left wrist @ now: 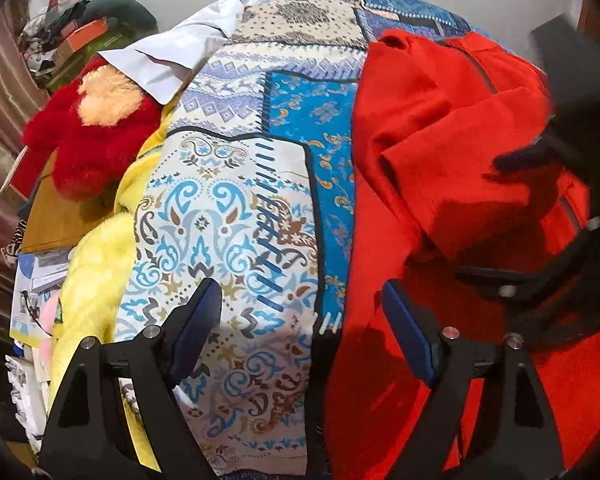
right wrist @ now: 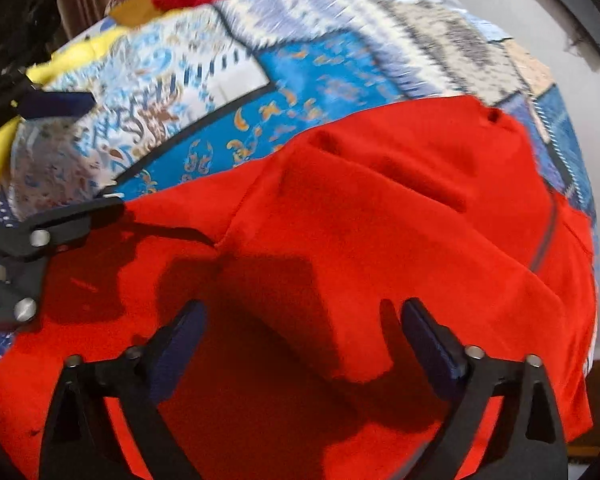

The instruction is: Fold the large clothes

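Patterned bedspread (left wrist: pixel 236 208) in blue and cream covers the work surface; a pale wall stands behind it. On it lies the red garment (right wrist: pixel 380 216), rumpled, one flap doubled over near its middle, its far part running toward the far edge of the bed.

My left gripper (left wrist: pixel 302 320) stands open over the garment's left border, one finger above the spread, the other above red cloth, nothing between them. My right gripper (right wrist: pixel 304 332) is likewise open, low over the near part of the garment, pads clear of the cloth.

Judgement: the step in hand is taking hold of the cloth to spread or fold it. To do it well I should pinch a single layer at a true edge or corner, both hands matched, and lift evenly so the doubled flap falls flat.

Clearance: open spread to the left until the yellow blanket (left wrist: pixel 96 280) and red plush toy (left wrist: pixel 96 136); the grippers are near each other, so I should avoid crossing them
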A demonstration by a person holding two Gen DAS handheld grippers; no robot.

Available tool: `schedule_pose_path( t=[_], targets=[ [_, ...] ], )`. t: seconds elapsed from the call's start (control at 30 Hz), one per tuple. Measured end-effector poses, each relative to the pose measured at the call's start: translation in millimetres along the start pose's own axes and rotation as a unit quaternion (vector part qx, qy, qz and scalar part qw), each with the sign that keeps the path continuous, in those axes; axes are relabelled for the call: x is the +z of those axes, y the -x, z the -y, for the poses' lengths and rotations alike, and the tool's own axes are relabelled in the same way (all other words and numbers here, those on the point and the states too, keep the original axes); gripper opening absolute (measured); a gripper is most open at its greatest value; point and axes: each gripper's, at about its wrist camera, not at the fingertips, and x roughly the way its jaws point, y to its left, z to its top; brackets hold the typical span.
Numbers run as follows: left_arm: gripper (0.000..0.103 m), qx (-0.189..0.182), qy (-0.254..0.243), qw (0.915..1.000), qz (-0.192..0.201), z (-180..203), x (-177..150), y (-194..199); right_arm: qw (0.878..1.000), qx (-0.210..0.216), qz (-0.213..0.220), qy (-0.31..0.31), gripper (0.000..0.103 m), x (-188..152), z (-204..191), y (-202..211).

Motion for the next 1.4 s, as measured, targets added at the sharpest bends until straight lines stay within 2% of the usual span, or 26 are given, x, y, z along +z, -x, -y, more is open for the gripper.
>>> schedule_pose_path(
  t=[0.07,0.13,0.2,0.3,0.37,0.43,0.5,0.57,0.7,0.8,0.97,1.1,1.17,1.27,1.4],
  targets=[
    [0.081,-0.003,-0.003,1.0000,0.006,0,0,0,1.000,0.010,-0.012,-0.006,0.073,2,1,-12],
    [0.081,-0.001,-0.014,0.9998,0.011,5,1,-2,0.999,0.027,-0.018,-0.025,0.049,3,4,-20],
    [0.081,0.007,-0.026,0.9995,0.015,9,1,-5,0.997,0.047,-0.006,-0.054,0.036,1,10,-17],
    [0.082,0.024,-0.038,0.9988,0.019,16,4,-12,0.994,0.078,0.011,-0.076,0.025,-4,19,-5],
    [0.082,0.031,-0.043,0.9983,0.024,22,7,-15,0.993,0.077,0.026,-0.084,0.019,-10,25,7],
    [0.082,0.015,-0.042,0.9986,0.029,29,12,-14,0.991,0.071,0.038,-0.103,0.013,-15,35,17],
    [0.081,-0.008,-0.045,0.9984,0.033,39,18,-12,0.989,0.070,0.048,-0.125,0.012,-19,49,27],
    [0.081,-0.016,-0.050,0.9980,0.036,50,24,-11,0.986,0.063,0.061,-0.139,0.012,-23,60,38],
    [0.080,-0.042,-0.040,0.9981,0.022,67,35,-13,0.978,0.053,0.096,-0.180,0.010,-36,94,68],
    [0.080,-0.042,-0.038,0.9982,0.018,76,42,-15,0.971,0.031,0.127,-0.202,0.010,-49,120,92],
    [0.079,-0.013,-0.038,0.9992,-0.008,88,49,-38,0.955,0.005,0.162,-0.246,0.010,-91,167,135],
    [0.070,0.050,-0.035,0.9960,-0.065,84,45,-76,0.945,-0.019,0.169,-0.280,0.010,-134,201,152],
    [0.070,0.052,-0.037,0.9962,-0.060,82,43,-79,0.943,-0.032,0.158,-0.291,0.010,-157,214,149],
    [0.069,0.076,-0.047,0.9941,-0.061,90,41,-79,0.941,-0.055,0.131,-0.307,0.010,-192,233,134],
    [0.070,0.097,-0.058,0.9918,-0.060,96,39,-82,0.931,-0.084,0.093,-0.342,0.010,-235,256,110]
  ],
)
